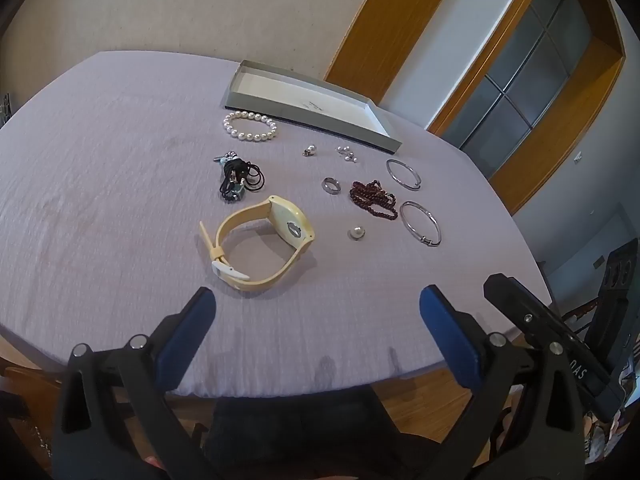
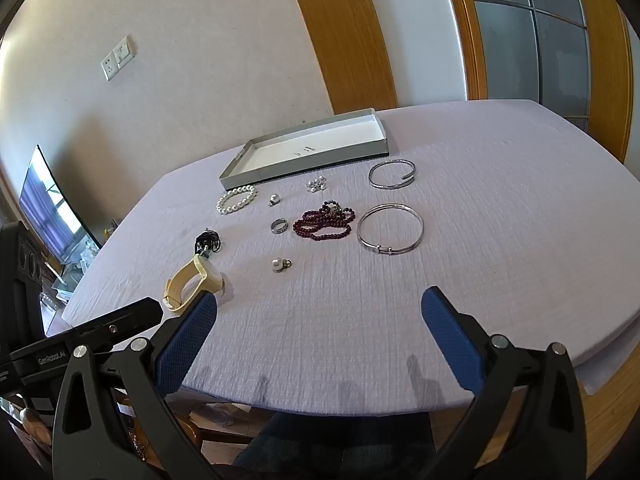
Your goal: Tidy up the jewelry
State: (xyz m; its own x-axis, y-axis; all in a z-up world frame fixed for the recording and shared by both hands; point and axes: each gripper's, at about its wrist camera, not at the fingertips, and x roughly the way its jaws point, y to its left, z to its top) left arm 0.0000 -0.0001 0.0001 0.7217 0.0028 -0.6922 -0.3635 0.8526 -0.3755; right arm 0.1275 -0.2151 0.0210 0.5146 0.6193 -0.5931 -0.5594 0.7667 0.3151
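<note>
Both grippers (image 1: 316, 300) (image 2: 319, 302) agape and empty, crinkled lilac tablecloth (image 1: 120, 160), round pearl bracelet (image 1: 250, 126), shallow cardboard tray (image 1: 320, 122)

- One shallow grey box (image 1: 320, 120)
- One pearl bracelet (image 1: 250, 126)
- Two silver bangles (image 2: 392, 174) (image 2: 390, 229)
- One cream watch (image 1: 260, 240)
- One metal ring (image 1: 331, 185)
- One dark red bead string (image 1: 374, 198)
- One black cord bundle (image 1: 240, 176)
- Two single pearl pendants (image 1: 357, 233) (image 1: 310, 149)
- One small pearl cluster (image 1: 347, 153)
</note>
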